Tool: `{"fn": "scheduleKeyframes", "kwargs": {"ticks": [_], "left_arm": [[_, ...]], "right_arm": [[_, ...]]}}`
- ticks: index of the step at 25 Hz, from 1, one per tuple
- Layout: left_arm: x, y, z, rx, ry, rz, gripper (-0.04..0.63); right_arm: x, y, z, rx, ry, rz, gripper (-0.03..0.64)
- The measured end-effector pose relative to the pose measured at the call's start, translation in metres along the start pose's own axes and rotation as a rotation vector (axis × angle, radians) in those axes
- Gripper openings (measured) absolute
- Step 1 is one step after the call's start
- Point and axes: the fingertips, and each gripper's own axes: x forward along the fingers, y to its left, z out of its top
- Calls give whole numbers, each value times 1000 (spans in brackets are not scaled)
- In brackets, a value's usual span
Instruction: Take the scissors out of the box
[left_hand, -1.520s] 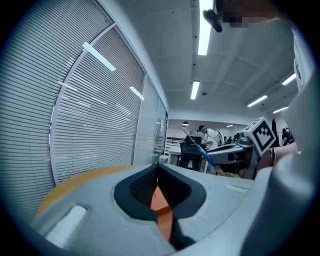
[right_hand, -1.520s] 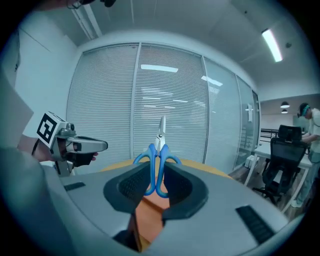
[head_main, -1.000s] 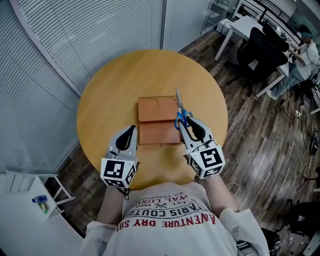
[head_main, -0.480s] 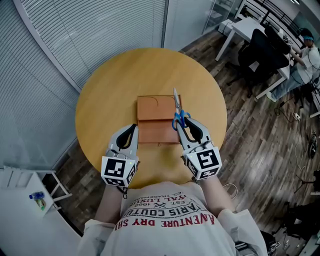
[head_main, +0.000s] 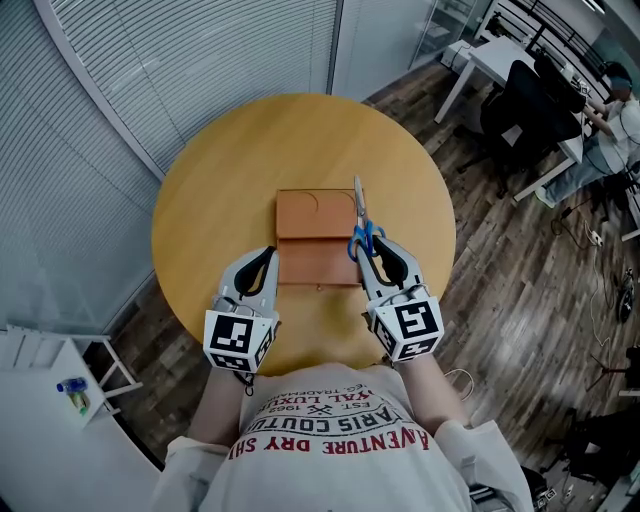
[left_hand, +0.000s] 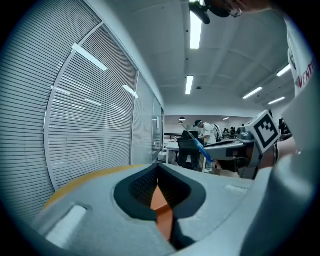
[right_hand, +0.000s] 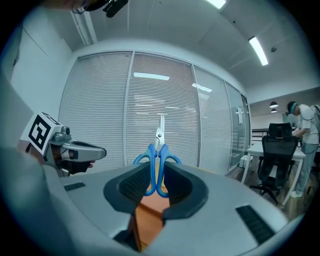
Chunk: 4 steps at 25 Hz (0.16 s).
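- On the round table (head_main: 210, 200), near its centre, lies a flat orange box (head_main: 315, 215), open in two halves, one toward 12 o'clock and one toward 6.
- At 3 o'clock of the box, along its right edge, the scissors (head_main: 362, 235) are in the right gripper (head_main: 368, 250), blades aimed at 12 o'clock and blue loops at 6.
- Seen from the right gripper view, the right gripper (right_hand: 157, 175) pinches the scissors (right_hand: 159, 150) by the handles: both loops sit between the dark pads, and the blades stick out past the tips. Orange shows below, in the gap between the jaws.
- At 9 o'clock of the box's near half, the left gripper (head_main: 265, 256) points to 12 o'clock, its tip just beside the box's left edge.
- Seen from the left gripper view, the left gripper (left_hand: 158, 172) has its jaws pressed together at the tips; a sliver of orange fills the slit behind them, and I cannot tell whether they nip the box.
- Beyond the table, toward 2 o'clock, a person (head_main: 612, 105) stands at a white desk (head_main: 500, 50).
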Motion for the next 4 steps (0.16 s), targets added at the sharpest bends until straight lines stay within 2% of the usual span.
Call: {"fn": "scheduleKeyframes", "kwargs": {"ticks": [4], "left_arm": [[0,0,1,5,-1,-5,9]], "right_arm": [[0,2,-2,3,-9,3,94]]}}
